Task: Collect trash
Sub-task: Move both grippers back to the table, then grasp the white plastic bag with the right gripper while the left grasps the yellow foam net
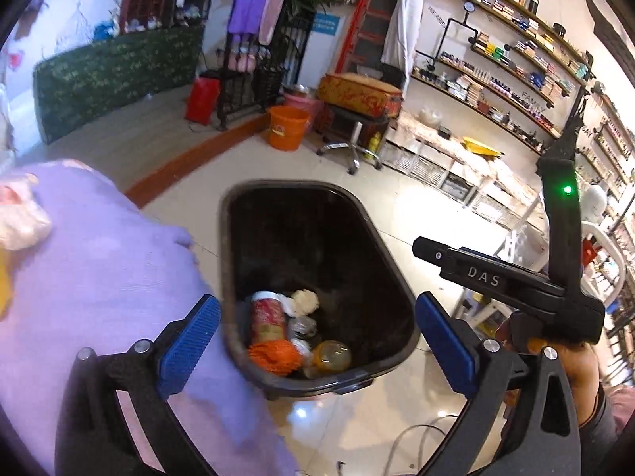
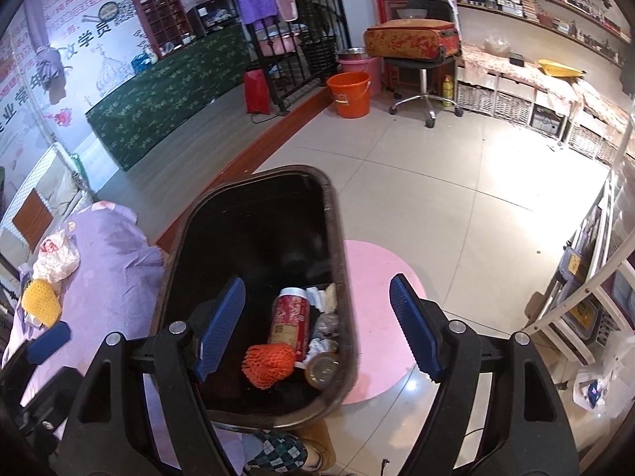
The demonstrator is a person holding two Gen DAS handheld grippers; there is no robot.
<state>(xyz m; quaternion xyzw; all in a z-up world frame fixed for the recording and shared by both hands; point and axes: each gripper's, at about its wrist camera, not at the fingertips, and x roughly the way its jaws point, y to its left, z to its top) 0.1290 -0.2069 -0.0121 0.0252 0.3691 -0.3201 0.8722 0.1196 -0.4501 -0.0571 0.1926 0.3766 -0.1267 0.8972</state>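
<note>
A black trash bin (image 1: 246, 261) (image 2: 178, 261) stands on the floor beside a purple-covered surface (image 1: 99, 258) (image 2: 107, 261). Inside lie a red can (image 1: 266, 319) (image 2: 289, 319), an orange foam net (image 1: 274, 357) (image 2: 268, 367), crumpled tissue (image 1: 303, 301) (image 2: 323, 297) and a clear bottle (image 1: 331, 357) (image 2: 322, 369). My left gripper (image 1: 317, 349) is open and empty above the bin. My right gripper (image 2: 317, 329) is open and empty above the bin; its body shows in the left wrist view (image 1: 516, 285). A crumpled plastic bag (image 2: 55, 258) (image 1: 20, 218) and a yellow foam net (image 2: 41, 301) lie on the purple surface.
A pink round mat (image 2: 381, 317) lies under the bin's right side. An orange bucket (image 2: 351, 93) (image 1: 286, 127), a stool carrying a suitcase (image 2: 416, 45), low drawer units (image 2: 516, 99) and a white rack (image 2: 587, 297) with a plastic bag (image 2: 603, 377) border the tiled floor.
</note>
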